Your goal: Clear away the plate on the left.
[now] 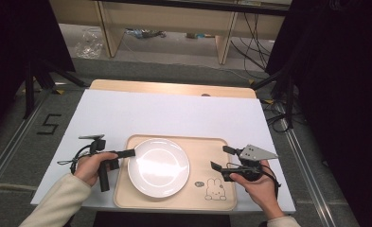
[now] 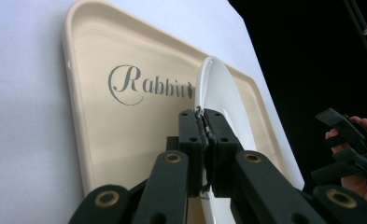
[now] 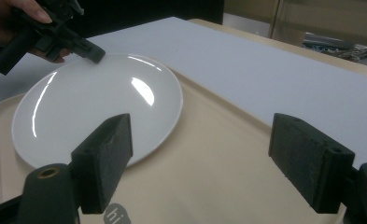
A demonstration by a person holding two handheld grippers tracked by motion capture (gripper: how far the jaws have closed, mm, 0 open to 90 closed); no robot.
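Observation:
A round white plate point(image 1: 158, 167) lies on a beige tray point(image 1: 207, 156) that has a rabbit drawing at its near right corner. My left gripper point(image 1: 130, 153) comes in from the left and is shut on the plate's left rim point(image 2: 218, 93); in the left gripper view point(image 2: 203, 127) the two pads press together on the thin white edge. My right gripper point(image 1: 221, 157) hovers over the tray's right part, jaws wide open with nothing between them point(image 3: 207, 158). It points at the plate point(image 3: 97, 107) from a short way off. The left gripper point(image 3: 93, 52) shows at the plate's far rim.
The tray point(image 2: 125, 135) carries the word "Rabbit" and sits on a white sheet point(image 1: 174, 113) over a wooden table. The table's near edge runs just below the tray. Bare white surface lies behind the tray and at its left.

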